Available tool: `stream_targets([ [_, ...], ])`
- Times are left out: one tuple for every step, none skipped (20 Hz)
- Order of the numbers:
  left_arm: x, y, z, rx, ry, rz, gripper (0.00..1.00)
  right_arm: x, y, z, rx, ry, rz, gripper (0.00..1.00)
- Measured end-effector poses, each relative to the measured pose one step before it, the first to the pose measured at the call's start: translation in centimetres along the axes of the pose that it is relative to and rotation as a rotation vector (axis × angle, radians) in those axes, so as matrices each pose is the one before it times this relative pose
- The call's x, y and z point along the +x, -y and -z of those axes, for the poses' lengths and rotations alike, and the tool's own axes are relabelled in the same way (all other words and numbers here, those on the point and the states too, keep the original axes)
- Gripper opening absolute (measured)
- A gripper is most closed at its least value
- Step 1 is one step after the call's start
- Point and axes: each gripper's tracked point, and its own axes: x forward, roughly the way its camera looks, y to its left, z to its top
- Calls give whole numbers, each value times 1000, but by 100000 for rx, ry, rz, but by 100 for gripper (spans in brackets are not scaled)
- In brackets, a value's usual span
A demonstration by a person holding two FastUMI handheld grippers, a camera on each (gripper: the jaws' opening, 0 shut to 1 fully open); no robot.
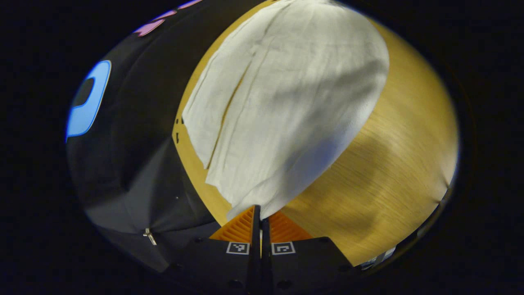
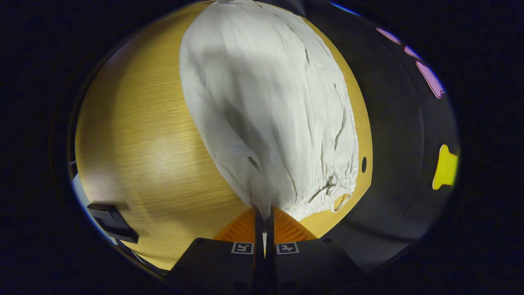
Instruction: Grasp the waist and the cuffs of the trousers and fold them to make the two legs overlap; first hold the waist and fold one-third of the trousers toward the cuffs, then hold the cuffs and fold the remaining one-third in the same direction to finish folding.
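Observation:
White trousers [image 1: 282, 102] lie on the wooden table [image 1: 401, 164] in the left gripper view, with the cuff end nearest me. My left gripper [image 1: 260, 211] is shut on a corner of a cuff, and the cloth rises slightly off the table from that pinch. In the right gripper view the same trousers [image 2: 270, 106] show their gathered elastic waist [image 2: 327, 192] with a drawstring loop. My right gripper [image 2: 264, 213] is shut on the near corner of the waist. The fabric stretches away from both pinched corners across the table.
The table's edge [image 1: 186, 164] runs close along the trousers, with the black cloth wall [image 1: 131, 135] just beyond it. A round hole [image 2: 364, 164] sits in the tabletop next to the waist. A dark object [image 2: 110, 223] lies off the table's other side.

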Motion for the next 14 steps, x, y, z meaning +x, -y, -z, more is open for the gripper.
stream_targets([
  [-477,-978,-185,-4210,1299,-2983,5,-552,269,-98,2890,528,1019,5],
  [-460,-824,-259,-3237,810,-2622,5,-630,366,-365,2581,1186,1471,5],
  [-186,-774,-278,-2437,762,-2006,5,-582,506,-324,1760,1343,1624,5],
  [-177,-601,-337,-1847,689,-1549,5,-611,584,-251,552,1006,1715,5],
  [-280,-623,-332,-1694,603,-1802,5,-500,943,-219,76,988,2239,5],
  [-259,-768,-467,-1837,1127,-2764,5,-364,857,-186,665,398,1994,5],
  [-173,-895,-435,-1977,871,-2907,5,-300,718,-237,1475,465,2119,5],
  [-141,-896,-711,-1956,785,-3456,5,-213,802,-382,2350,477,1658,5],
  [-172,-782,-476,-2690,1025,-2847,5,-11,905,-314,2908,482,1596,5],
  [62,-448,-625,-3711,332,-1495,5,-58,966,-349,2973,106,1708,5],
  [93,-685,-781,-3533,925,-1557,5,225,1217,-320,3052,308,1713,5],
  [257,-765,-825,-3236,517,-1574,5,218,1152,-610,3480,712,1941,5],
  [381,-806,-734,-3310,559,-1525,5,379,1137,-454,3901,759,1659,5],
  [441,-538,-1051,-3637,303,-1313,5,315,1039,-465,4371,574,1049,5],
])
